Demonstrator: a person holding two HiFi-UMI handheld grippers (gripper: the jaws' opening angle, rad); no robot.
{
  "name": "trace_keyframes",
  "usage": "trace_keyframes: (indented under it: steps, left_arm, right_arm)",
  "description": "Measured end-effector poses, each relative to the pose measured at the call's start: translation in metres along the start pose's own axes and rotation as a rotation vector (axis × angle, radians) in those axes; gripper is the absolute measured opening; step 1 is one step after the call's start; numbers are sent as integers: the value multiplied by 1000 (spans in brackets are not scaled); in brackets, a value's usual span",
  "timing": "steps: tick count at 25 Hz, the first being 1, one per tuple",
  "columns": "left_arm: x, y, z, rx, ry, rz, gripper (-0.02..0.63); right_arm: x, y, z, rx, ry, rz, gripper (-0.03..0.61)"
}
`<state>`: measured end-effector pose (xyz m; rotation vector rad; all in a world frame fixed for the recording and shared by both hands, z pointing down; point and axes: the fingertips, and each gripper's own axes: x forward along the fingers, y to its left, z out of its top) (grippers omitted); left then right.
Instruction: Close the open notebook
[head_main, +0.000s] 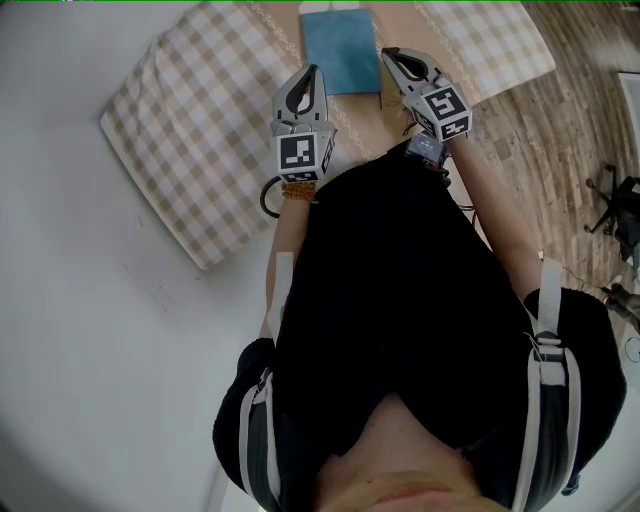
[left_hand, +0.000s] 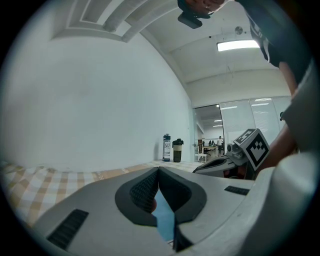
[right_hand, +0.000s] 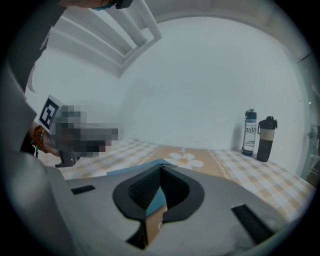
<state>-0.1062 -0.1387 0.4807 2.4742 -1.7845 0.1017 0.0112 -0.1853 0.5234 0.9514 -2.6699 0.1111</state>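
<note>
Blue notebook lies shut on the checked cloth. Left tool, jaws together and empty, is by its left edge. Right tool, also pinched together, is by its right edge.

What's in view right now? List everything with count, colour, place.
notebook: 1, blue, on the cloth's tan centre strip
tablecloth: 1, beige-and-white check, under the notebook
clear bottle: 1, clear with blue, far end of the cloth by the wall
dark bottle: 1, dark with beige band, beside the clear bottle
floor: wood-look, right of the cloth
left gripper: 1, grey, jaws together, by the notebook's near left corner
right gripper: 1, grey, jaws together, by the notebook's right edge
</note>
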Motion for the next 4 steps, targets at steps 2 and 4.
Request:
trace_keyframes:
  steps: [2,4]
  left_arm:
    - [0,1,-2,-4,6,2,2]
    - [0,3,-4,-9,11,5,5]
  right_arm:
    - [3,2,-3,13,18,19,3]
    - [6,3,-5,21,35,33,3]
